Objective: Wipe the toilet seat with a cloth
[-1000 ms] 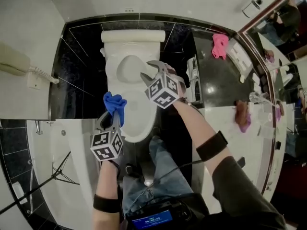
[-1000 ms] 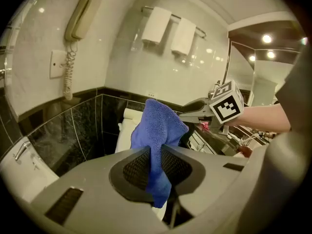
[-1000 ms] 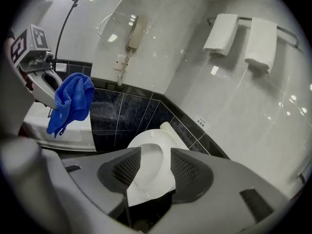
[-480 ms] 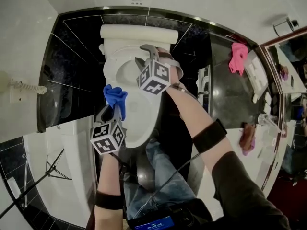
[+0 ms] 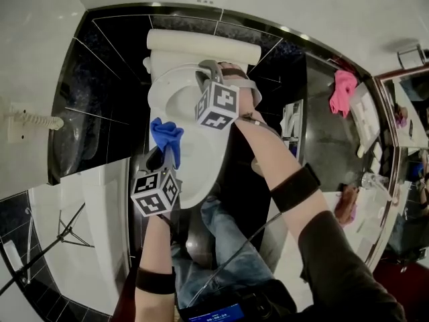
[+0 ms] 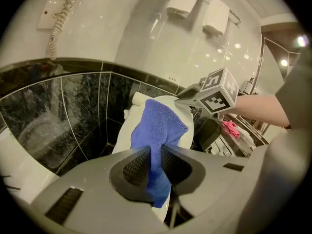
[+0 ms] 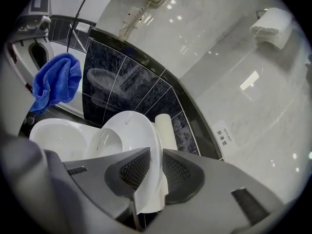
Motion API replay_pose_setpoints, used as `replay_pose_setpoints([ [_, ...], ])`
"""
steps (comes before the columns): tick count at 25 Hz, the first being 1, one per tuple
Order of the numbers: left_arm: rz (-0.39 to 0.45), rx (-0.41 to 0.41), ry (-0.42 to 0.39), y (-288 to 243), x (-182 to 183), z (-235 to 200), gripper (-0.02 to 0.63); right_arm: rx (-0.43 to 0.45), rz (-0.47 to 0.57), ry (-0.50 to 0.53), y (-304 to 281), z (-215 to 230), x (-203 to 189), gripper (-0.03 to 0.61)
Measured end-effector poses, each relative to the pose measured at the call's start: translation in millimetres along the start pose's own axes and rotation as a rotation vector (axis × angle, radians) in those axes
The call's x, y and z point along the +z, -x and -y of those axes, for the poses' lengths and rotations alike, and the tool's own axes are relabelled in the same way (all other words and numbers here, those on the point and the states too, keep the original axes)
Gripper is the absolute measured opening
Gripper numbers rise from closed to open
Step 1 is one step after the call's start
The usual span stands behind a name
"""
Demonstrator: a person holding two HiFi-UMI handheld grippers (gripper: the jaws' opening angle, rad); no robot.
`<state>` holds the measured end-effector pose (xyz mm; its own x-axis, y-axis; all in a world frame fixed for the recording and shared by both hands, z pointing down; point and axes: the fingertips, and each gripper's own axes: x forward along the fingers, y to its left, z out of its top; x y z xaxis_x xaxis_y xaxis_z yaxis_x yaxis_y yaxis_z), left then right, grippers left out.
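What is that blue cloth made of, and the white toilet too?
Blue cloth: looks like soft microfibre or terry with a matte finish. Its surface is fuzzy and it hangs in loose folds.
Toilet: hard, smooth and glossy white with soft highlights. It is probably ceramic with plastic parts, though the look alone can't settle that.

Left: the black tiled wall (image 5: 100,92) stands near the toilet (image 5: 198,159), so you have only a narrow gap.
Right: your right arm (image 5: 275,159) and the dark counter (image 5: 315,133) close this side.
Far: your right gripper (image 5: 209,72), its jaws just closed onto the toilet seat (image 7: 131,130) edge, bars the way.
Near left: the cloth (image 5: 166,136), clamped in your left gripper (image 5: 157,156), overhangs the rim.
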<state>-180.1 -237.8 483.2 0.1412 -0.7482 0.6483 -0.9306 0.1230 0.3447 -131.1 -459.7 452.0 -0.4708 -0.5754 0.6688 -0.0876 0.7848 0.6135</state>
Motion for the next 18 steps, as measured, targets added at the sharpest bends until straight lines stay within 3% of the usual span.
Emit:
replay_pose_setpoints([
  [18,-0.036,0.039,0.022,58,-42,-30,0.063,-0.033,-0.064,0.088,42,-38,18,0.086],
])
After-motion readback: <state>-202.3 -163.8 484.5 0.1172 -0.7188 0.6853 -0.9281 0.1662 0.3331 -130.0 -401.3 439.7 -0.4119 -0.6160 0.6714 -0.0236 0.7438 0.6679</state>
